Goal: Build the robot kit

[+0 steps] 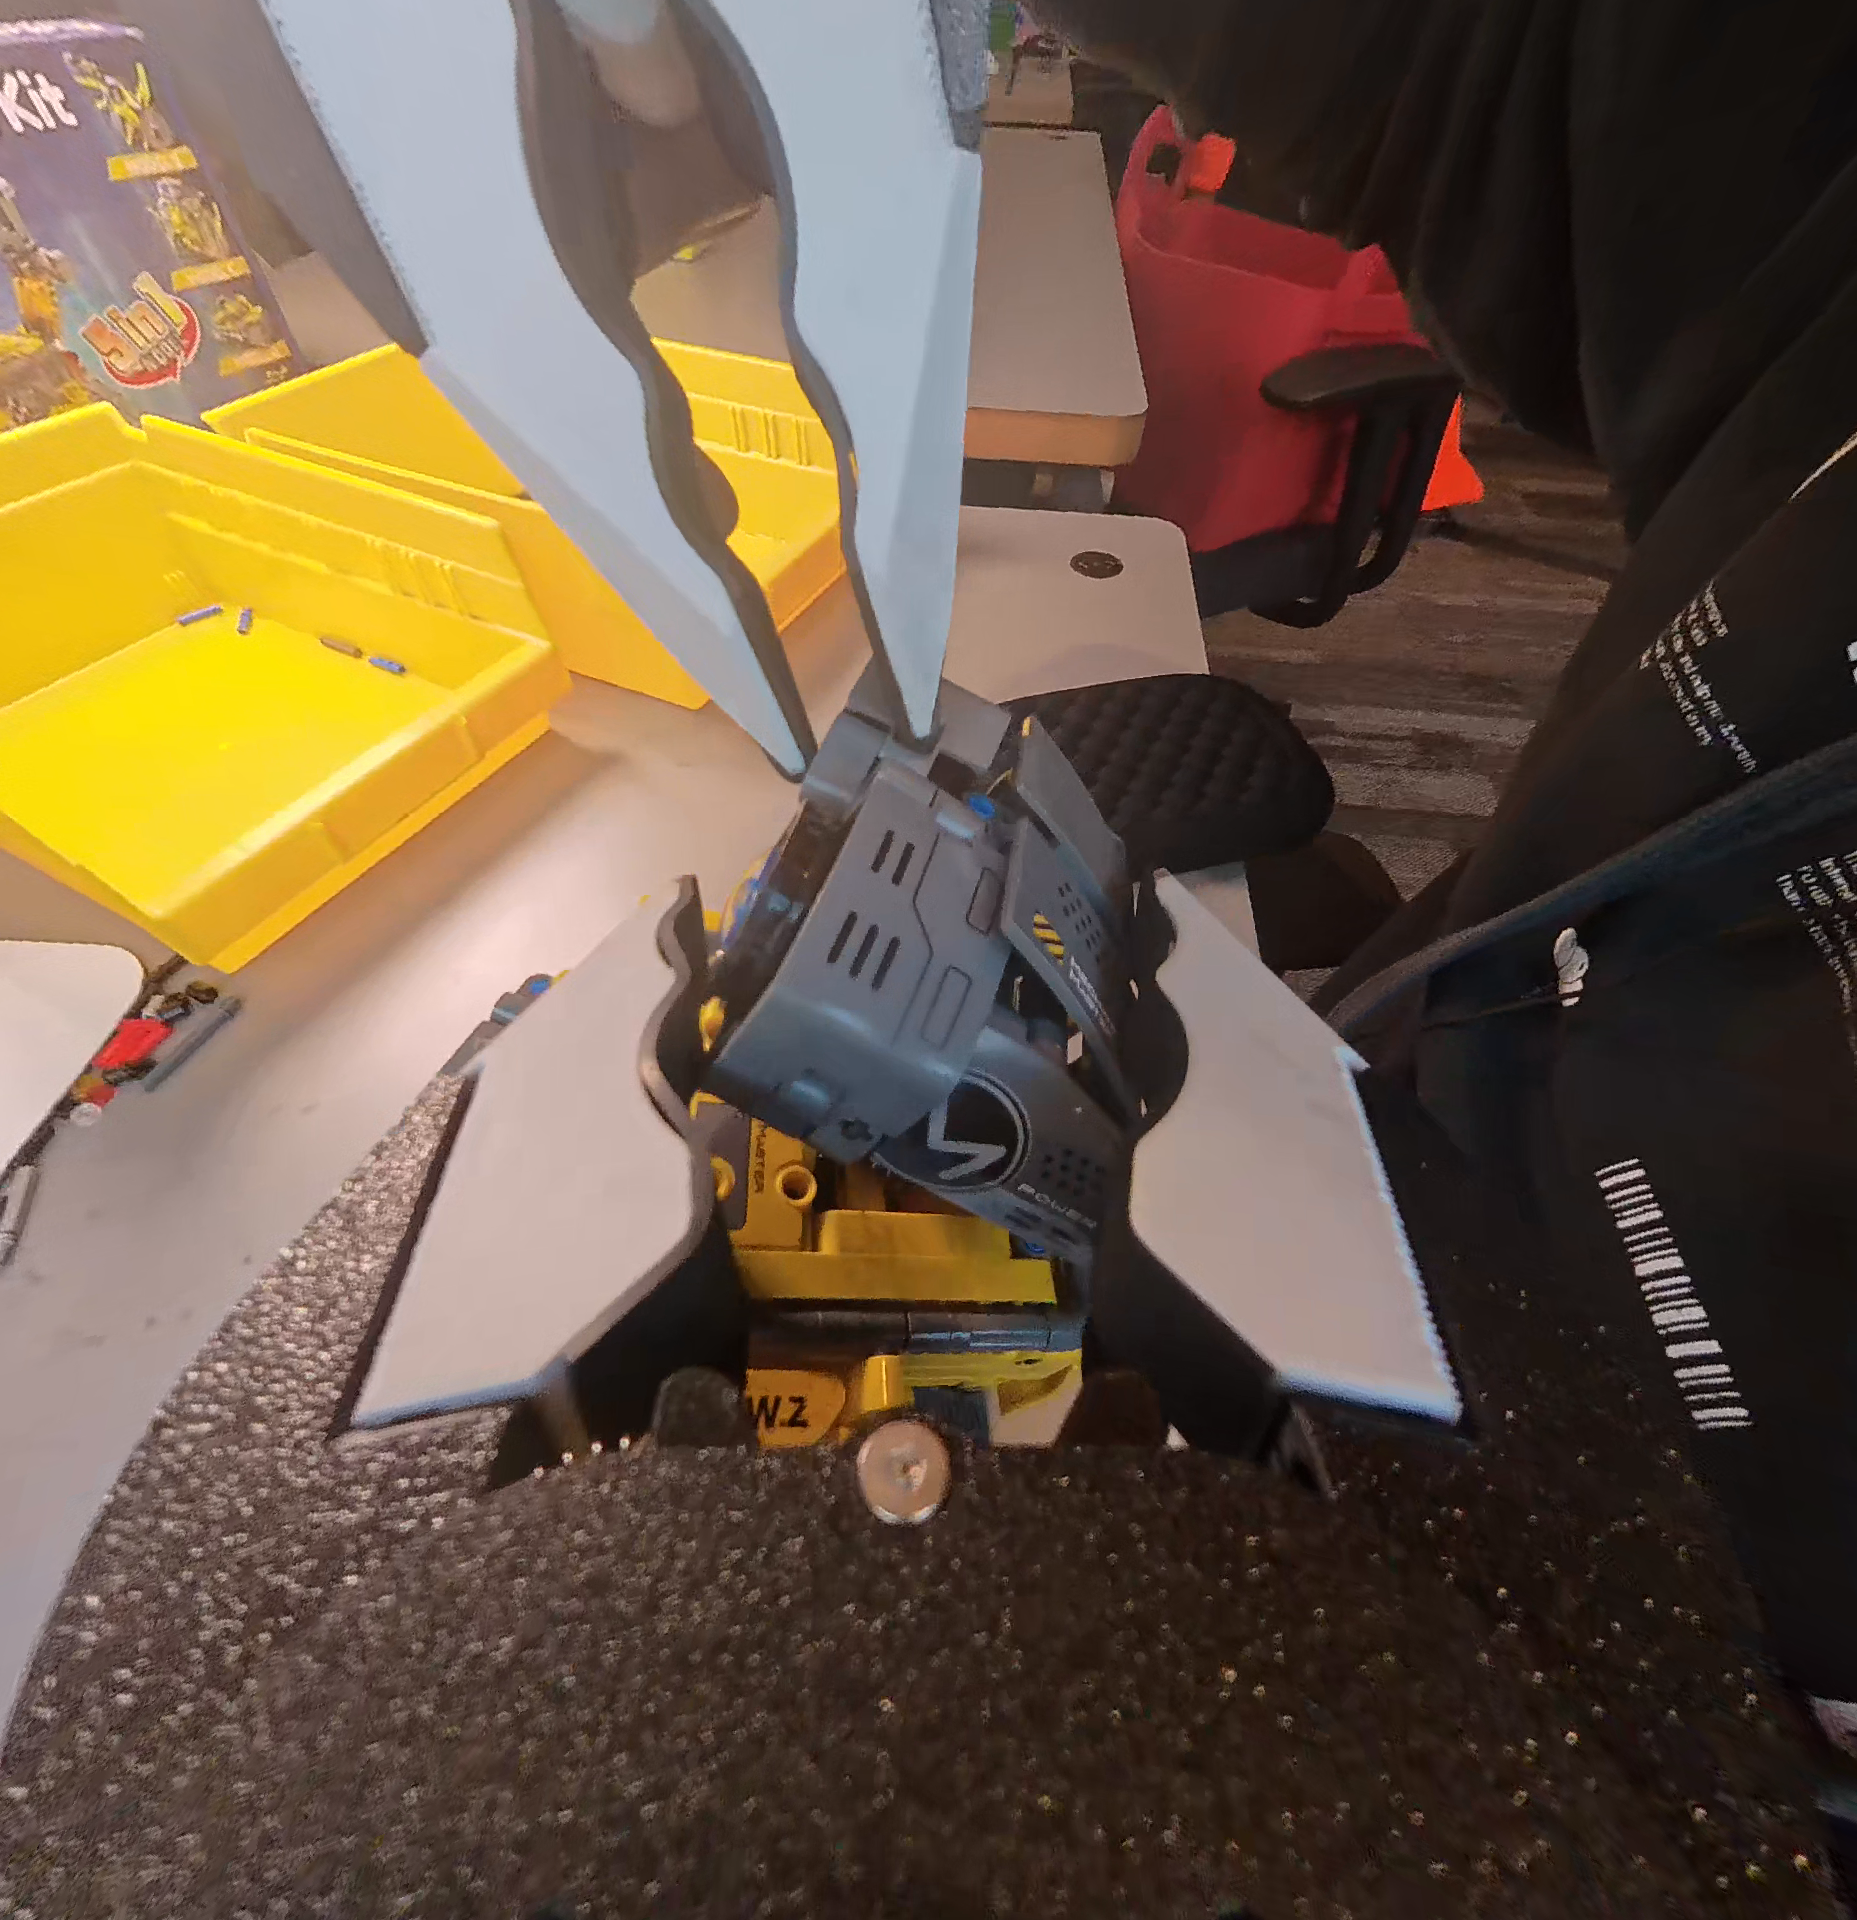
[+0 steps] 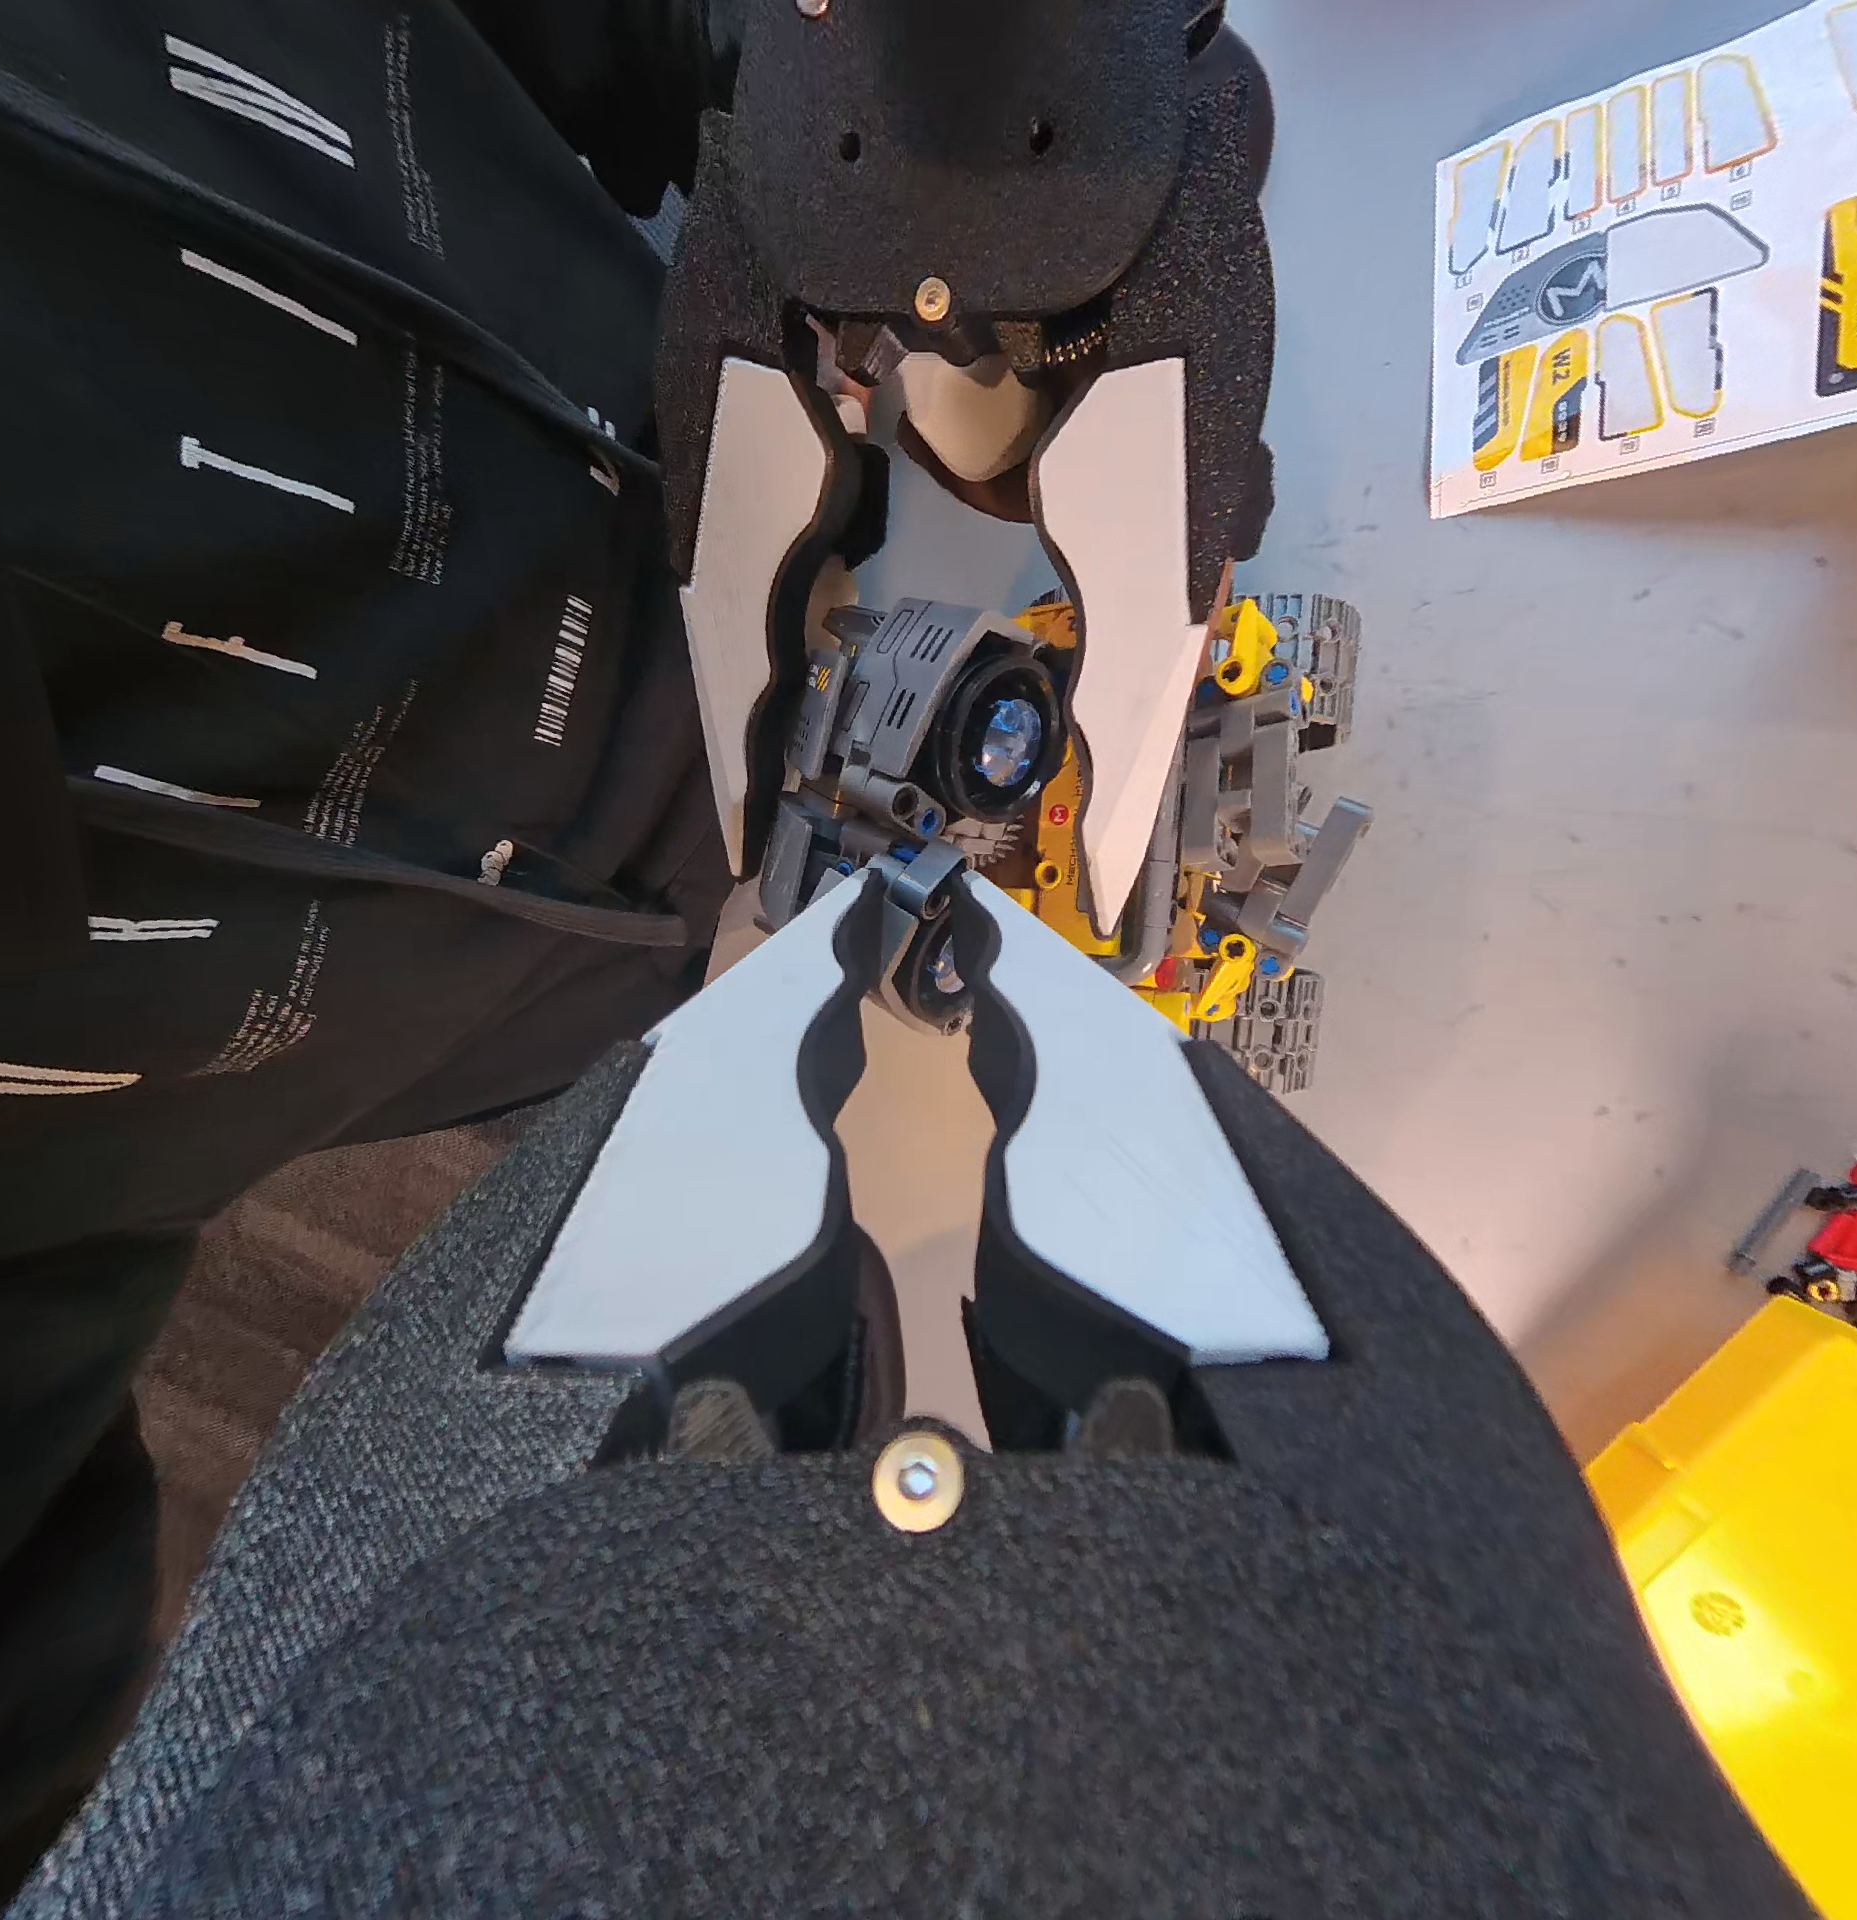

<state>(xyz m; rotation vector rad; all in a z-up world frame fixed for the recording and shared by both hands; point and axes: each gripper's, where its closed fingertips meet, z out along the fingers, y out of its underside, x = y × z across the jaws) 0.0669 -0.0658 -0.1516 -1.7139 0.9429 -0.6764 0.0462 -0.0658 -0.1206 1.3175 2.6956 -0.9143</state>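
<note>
The left tongs (image 1: 908, 1049) clamp the grey-and-yellow plastic brick-built robot model (image 1: 903, 1039) by its body, held above the near edge of the pale grey tabletop (image 1: 311, 1039). The right tongs (image 2: 916, 899) pinch a small grey connector piece (image 2: 922, 883) on the model's head. Open yellow plastic bins (image 1: 228, 748) stand to the left, with a printed sticker sheet (image 2: 1651, 270) lying farther off.

Both wrist cameras sit very close to the toy robot (image 1: 903, 1039), facing each other across it. The left view looks past it toward the yellow bins (image 1: 238, 748); the right view looks down on it (image 2: 1007, 790) and the table (image 2: 1578, 779). Each shows the opposite tongs.
</note>
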